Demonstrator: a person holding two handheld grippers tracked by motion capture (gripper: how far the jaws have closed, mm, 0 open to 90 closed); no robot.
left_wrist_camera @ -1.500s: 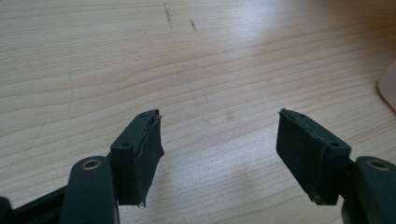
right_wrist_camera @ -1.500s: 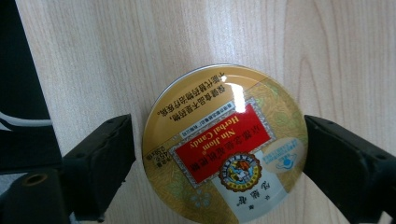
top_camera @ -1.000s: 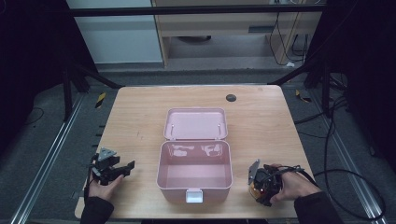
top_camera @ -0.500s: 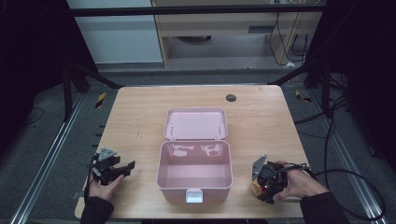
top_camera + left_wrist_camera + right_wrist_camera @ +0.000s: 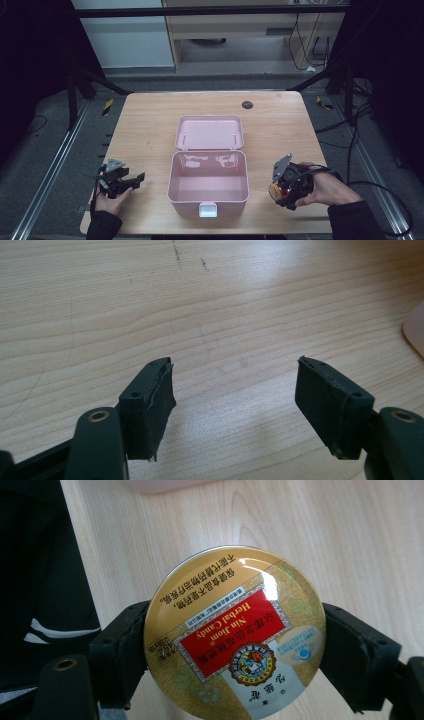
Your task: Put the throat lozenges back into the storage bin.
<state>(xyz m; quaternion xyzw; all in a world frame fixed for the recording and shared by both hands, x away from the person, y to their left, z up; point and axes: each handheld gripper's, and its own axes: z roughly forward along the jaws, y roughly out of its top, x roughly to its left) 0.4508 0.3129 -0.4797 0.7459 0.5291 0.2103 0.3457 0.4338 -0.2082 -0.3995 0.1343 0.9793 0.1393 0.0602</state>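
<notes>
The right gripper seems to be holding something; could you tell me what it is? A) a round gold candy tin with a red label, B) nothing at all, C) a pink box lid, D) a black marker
A: in the right gripper view the right gripper has its black jaws pressed on opposite edges of the round gold candy tin, whose red label reads Herbal Candy.

Tabletop [image 5: 150,125]: light wood grain, a few faint dark scuff marks on the left half. A small round dark disc [image 5: 247,105] is set near the far edge, right of centre. Floor [image 5: 45,165] around it is grey and dim, with metal rails [image 5: 47,182] running along both sides. Yellow-and-black striped markers [image 5: 107,106] lie by the far corners. Beyond the far edge stand a pale cabinet [image 5: 125,35] and a wooden shelf unit [image 5: 235,25], with loose cables [image 5: 307,35] hanging at the right.
</notes>
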